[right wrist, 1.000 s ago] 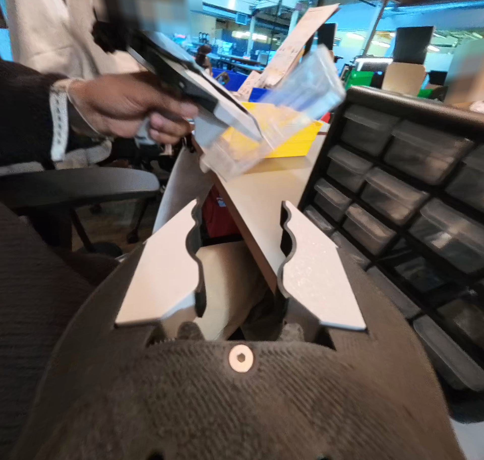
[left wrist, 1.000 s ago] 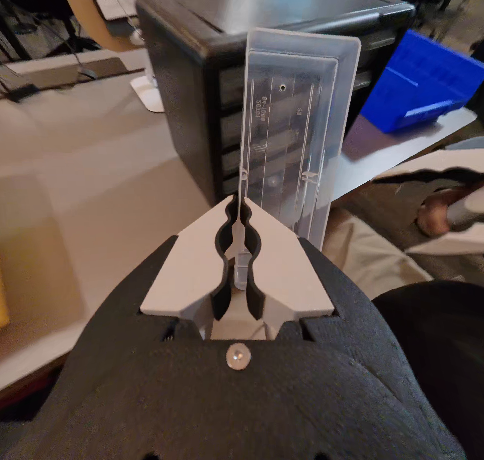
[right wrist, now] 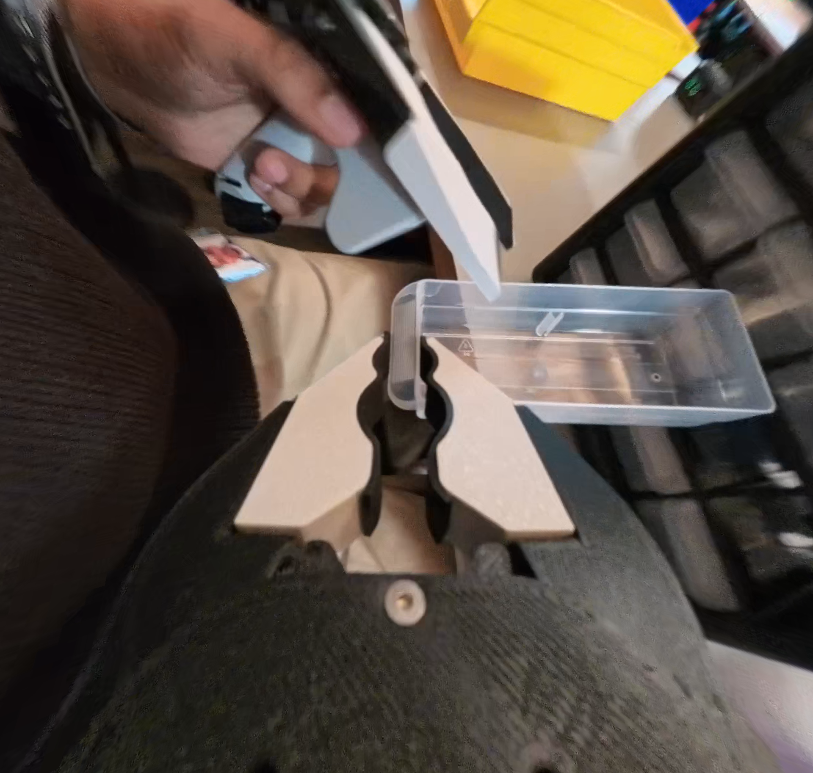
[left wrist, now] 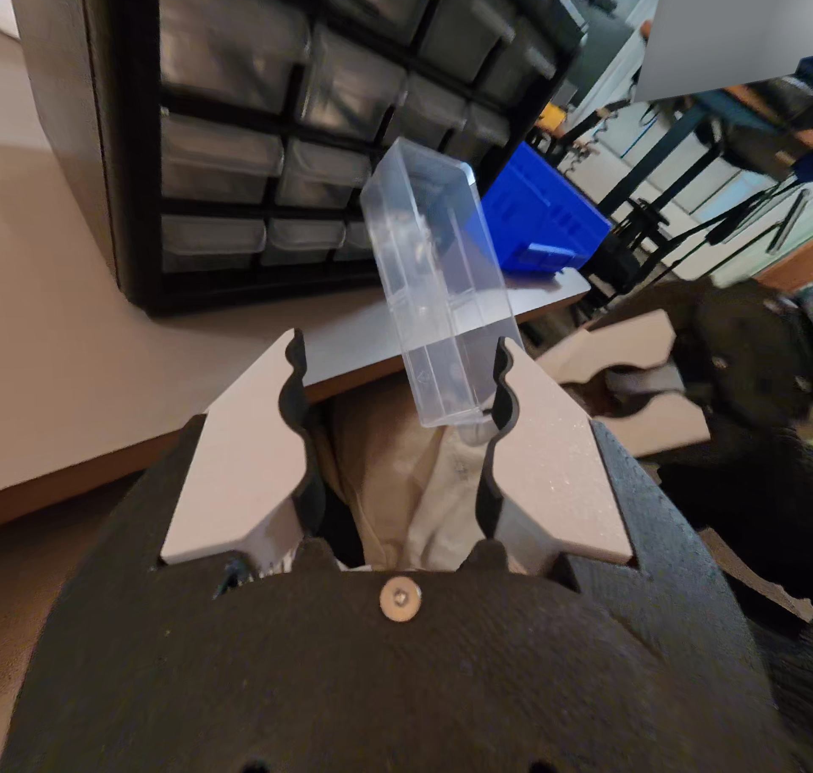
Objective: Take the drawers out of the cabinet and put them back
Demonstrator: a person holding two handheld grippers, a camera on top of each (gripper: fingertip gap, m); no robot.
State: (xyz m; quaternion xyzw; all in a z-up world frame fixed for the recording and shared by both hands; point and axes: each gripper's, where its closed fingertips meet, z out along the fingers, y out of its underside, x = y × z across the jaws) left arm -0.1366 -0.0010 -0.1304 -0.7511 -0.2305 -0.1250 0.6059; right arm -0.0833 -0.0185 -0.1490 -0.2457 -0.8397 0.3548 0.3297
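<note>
left wrist view: beige table [left wrist: 79, 356], black cabinet [left wrist: 132, 136].

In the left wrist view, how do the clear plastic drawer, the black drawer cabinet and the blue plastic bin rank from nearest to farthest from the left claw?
1. Clear plastic drawer: between the fingers of the open left claw, by the right one.
2. Black drawer cabinet: ahead, to the left, on the table.
3. Blue plastic bin: farthest, ahead to the right, beyond the drawer.
</note>
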